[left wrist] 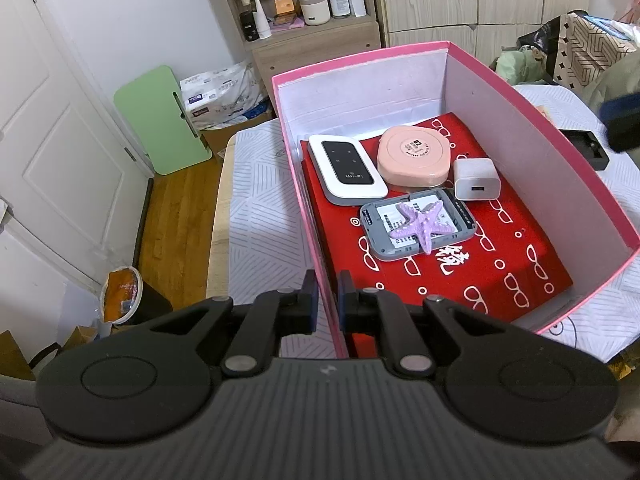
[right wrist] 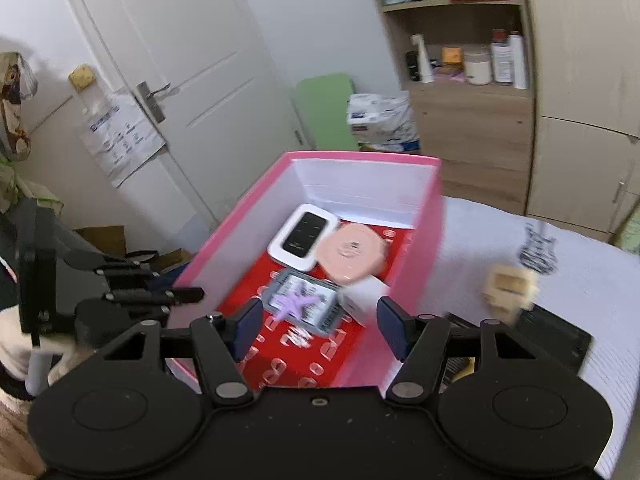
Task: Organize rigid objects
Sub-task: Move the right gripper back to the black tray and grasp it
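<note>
The left gripper (left wrist: 325, 300) is clamped on the near-left wall of the pink box (left wrist: 520, 92), steadying it. The right gripper (right wrist: 318, 326) hangs above the box, jaws wide and empty. Inside lie a router (left wrist: 347, 170), pink case (left wrist: 414, 156), charger (left wrist: 477, 180) and starfish (left wrist: 420, 222). Packing seems underway; next, reach right for the beige block (right wrist: 510, 286) outside.

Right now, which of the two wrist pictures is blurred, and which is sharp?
Left wrist view: sharp on the purple starfish and white charger, with fisheye bending at the edges. Right wrist view: motion-smeared throughout; the pink box and starfish look soft.
</note>
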Demonstrator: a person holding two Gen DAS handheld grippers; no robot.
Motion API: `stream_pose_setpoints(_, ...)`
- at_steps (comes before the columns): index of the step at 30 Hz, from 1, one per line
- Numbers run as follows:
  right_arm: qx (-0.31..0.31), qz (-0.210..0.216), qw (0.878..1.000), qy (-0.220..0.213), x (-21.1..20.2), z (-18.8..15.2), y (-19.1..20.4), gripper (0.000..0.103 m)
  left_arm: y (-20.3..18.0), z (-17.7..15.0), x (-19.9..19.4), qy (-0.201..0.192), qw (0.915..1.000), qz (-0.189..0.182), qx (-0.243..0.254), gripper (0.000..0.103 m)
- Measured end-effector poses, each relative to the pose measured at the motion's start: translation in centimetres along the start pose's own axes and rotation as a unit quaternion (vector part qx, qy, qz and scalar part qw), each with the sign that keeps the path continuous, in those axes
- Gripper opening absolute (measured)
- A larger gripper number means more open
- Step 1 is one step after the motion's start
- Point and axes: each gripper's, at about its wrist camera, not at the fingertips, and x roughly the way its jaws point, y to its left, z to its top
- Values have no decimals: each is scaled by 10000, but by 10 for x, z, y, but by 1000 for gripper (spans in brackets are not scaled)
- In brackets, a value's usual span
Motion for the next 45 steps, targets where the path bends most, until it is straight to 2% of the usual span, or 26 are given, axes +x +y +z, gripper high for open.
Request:
stream_pose_setpoints(7,223,-448,9986,-191,-35,-35,-37,68,-3,1,0,35,10000,69,44,8)
stream_pose_setpoints(12,443,-771,9958,-238,-44,-60,-65,68,-4,2,0,47,9999,88,31,8)
stream_pose_setpoints(14,430,-903,9946,-268,-42,-72,-73,73,-3,1,0,44,9999,89,28,8)
stream_pose_setpoints(18,9,-1507,9878,-397,-32,-91,-80,74,-4,1,0,63,9999,90,27,8)
stream_pose_setpoints(20,-235,-1677,9846,-437,-23,-98,-87,74,-4,1,1,69,9999,94,34,8)
stream_pose_setpoints(26,-921,-1844,9765,-630,-5,-104,-109,78,-4,2,1,78,9999,77,18,8)
stream_pose_setpoints(28,-1153,-1917,9719,-731,1,-103,-117,83,-3,1,0,66,10000,61,8,8)
stream_pose_setpoints(31,-1574,-2025,9629,-845,13,-103,-131,84,-3,1,1,52,10000,49,10,8)
stream_pose_setpoints(34,-1876,-1928,9601,-760,24,-100,-143,85,-3,0,1,53,10000,56,24,8)
stream_pose_setpoints(37,-1687,-1793,9677,-545,36,-89,-161,87,-3,1,1,73,9999,62,36,8)
stream_pose_setpoints(40,-1579,-1396,9758,-586,39,-83,-170,88,-3,2,1,82,9999,63,33,8)
stream_pose_setpoints(43,-1888,-1304,9705,-743,45,-84,-171,96,-2,2,1,90,10000,16,-16,10)
stream_pose_setpoints(45,-1880,-1200,9718,-762,49,-82,-173,96,-2,2,1,83,10000,4,-29,10)
